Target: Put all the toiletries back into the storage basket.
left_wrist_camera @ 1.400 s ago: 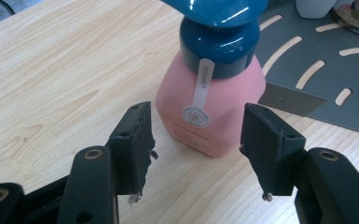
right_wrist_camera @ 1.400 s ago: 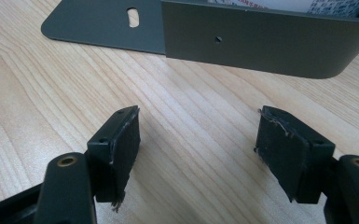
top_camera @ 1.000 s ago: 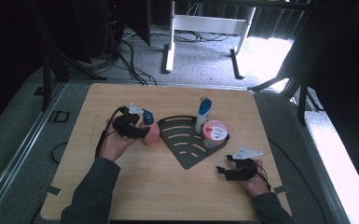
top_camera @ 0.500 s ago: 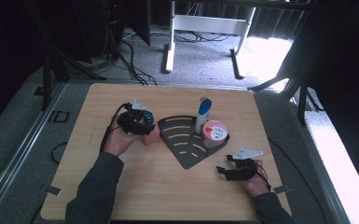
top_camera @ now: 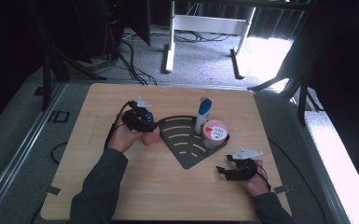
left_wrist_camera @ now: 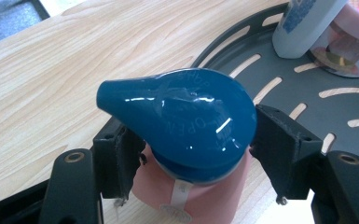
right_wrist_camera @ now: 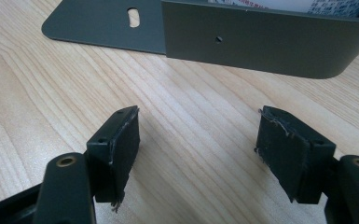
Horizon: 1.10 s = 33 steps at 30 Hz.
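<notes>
Straddling a pink bottle (left_wrist_camera: pixel 200 196) with a glossy blue cap (left_wrist_camera: pixel 182 121), the left gripper (left_wrist_camera: pixel 196 154) stands at the edge of the dark slotted rack (left_wrist_camera: pixel 307 88). Its jaws have just been opening; they flank the bottle on both sides, and whether the pads still press on it cannot be told from the left gripper view. From the high view, the left gripper (top_camera: pixel 140 122) and bottle (top_camera: pixel 150 136) sit on the wooden counter (top_camera: pixel 168 186), just beside the rack's (top_camera: pixel 186 149) left edge. Inside the rack stand a white tube with a blue top (top_camera: pixel 202 114) and a pink tub with a red lid (top_camera: pixel 215 133). Well apart, near the counter's right front, the right gripper (top_camera: pixel 235 169) rests with jaws wide and nothing between them, facing the rack's grey wall (right_wrist_camera: pixel 270 42).
</notes>
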### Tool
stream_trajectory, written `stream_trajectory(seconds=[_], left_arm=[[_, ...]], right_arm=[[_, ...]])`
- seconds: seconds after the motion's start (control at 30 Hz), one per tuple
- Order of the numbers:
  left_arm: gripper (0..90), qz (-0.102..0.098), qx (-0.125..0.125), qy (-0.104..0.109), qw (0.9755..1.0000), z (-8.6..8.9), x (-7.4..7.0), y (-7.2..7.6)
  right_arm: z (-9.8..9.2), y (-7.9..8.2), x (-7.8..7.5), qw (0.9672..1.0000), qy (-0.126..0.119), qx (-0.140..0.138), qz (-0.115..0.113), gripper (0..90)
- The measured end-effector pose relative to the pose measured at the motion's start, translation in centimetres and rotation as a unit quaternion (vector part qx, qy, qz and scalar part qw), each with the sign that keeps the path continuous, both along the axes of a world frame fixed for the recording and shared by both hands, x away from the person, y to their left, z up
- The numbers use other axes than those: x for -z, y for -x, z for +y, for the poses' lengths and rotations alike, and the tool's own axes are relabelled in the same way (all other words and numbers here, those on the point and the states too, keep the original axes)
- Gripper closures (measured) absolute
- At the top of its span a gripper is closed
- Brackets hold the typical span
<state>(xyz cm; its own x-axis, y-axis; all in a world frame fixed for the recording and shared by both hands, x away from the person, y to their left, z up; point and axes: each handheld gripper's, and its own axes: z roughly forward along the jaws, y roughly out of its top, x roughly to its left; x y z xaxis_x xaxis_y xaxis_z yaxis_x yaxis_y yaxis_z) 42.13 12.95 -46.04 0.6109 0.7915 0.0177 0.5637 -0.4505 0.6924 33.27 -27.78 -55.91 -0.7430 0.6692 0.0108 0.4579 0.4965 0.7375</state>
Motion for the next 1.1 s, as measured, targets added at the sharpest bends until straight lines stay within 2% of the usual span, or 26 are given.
stream_trajectory(seconds=[0.3,0.83,0.9,1.1], left_arm=[[38.5,-0.003,0.001,-0.004,1.0000,-0.44,0.37,-0.46],[47.3,0.000,0.000,0.016,0.9999,-0.21,-0.10,-0.75],[49.6,0.003,-0.002,0.010,0.9999,-0.20,-0.24,-0.80],[52.0,0.004,-0.006,0.018,0.9998,-0.07,-0.30,-0.79]], right_arm=[[-0.01,-0.01,0.00,1.0000,0.000,0.000,0.000,29.5],[-0.02,-0.04,0.00,1.0000,-0.001,-0.001,0.000,29.4],[-0.03,-0.05,0.00,1.0000,-0.001,-0.001,0.000,29.4],[-0.02,-0.03,0.00,1.0000,-0.001,0.000,0.001,29.4]])
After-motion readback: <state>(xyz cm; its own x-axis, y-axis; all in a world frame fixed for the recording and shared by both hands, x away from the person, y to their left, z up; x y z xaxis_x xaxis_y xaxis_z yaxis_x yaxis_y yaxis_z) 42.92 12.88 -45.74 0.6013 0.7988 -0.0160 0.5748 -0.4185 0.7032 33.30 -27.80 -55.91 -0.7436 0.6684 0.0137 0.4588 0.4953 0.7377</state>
